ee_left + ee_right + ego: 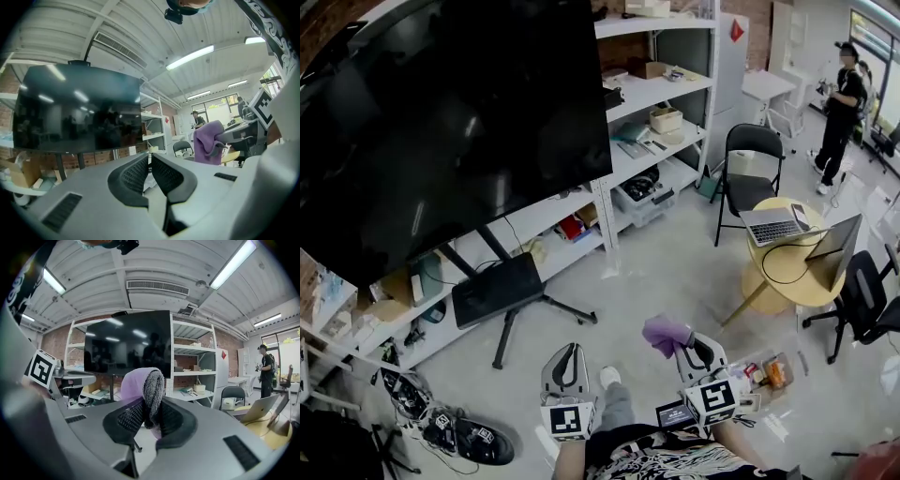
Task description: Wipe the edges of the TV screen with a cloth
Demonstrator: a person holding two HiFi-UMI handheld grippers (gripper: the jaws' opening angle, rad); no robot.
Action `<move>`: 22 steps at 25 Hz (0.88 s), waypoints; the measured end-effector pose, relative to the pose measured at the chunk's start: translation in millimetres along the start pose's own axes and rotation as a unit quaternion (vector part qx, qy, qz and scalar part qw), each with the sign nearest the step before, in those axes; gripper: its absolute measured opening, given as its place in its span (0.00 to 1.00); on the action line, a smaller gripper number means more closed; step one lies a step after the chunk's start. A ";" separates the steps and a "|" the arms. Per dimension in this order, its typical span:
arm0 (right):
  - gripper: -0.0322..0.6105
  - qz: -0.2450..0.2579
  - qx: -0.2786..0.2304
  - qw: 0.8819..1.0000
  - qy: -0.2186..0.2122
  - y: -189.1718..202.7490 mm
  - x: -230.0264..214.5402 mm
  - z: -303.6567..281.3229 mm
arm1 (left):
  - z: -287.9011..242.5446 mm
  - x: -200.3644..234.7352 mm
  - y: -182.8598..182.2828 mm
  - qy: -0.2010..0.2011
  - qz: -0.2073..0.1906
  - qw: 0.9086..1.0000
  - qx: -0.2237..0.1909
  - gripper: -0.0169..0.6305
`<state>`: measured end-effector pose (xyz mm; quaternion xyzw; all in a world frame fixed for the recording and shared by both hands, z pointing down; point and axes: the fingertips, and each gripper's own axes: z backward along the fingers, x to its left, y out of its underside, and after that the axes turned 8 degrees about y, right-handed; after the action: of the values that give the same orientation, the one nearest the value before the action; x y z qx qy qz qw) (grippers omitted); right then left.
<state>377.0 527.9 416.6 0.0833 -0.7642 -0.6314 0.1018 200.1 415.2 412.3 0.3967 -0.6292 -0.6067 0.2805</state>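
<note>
The right tongs [149, 401] pinch a bunched purple fleece cloth [139, 383], held low and well apart from the large black TV screen [441, 122] on its black splayed-leg stand [520, 314]. The left tongs [149, 164] are pressed together with nothing between them. White metal shelving [661, 89] stands behind the screen. To the right are a black folding chair [750, 173] and a round wooden worktop [769, 281] carrying an open silver laptop [772, 227].

Open floor [675, 272] fronts TV [441, 122]; stand legs [568, 310] intrude
</note>
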 end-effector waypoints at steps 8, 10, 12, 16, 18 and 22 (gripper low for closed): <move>0.17 -0.002 0.014 1.000 0.019 -20.5 -7.9 -131.1 | -110.7 95.5 -13.8 0.006 0.004 1.000 -0.025 0.08; 0.17 0.000 0.017 1.000 0.020 -27.1 -10.5 -164.4 | -137.8 118.0 -23.4 0.003 0.013 0.999 -0.043 0.08; 0.17 0.002 0.020 1.000 0.019 -32.2 -9.6 -194.9 | -161.0 138.9 -25.5 0.001 0.017 0.999 -0.048 0.08; 0.17 0.002 0.030 0.999 0.018 -36.6 -0.8 -244.9 | -195.8 168.9 -28.9 0.012 0.013 0.998 -0.057 0.08; 0.17 0.003 0.034 0.999 0.011 -37.5 3.3 -265.9 | -208.0 179.1 -30.0 0.015 0.015 0.998 -0.054 0.08; 0.17 -0.003 0.044 0.999 0.001 -41.5 4.7 -302.9 | -234.7 195.0 -31.6 0.018 0.022 0.999 -0.037 0.08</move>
<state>451.5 231.7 431.2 0.0905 -0.7909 -0.5975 0.0965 297.9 126.1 381.1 0.3832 -0.6100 -0.6159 0.3189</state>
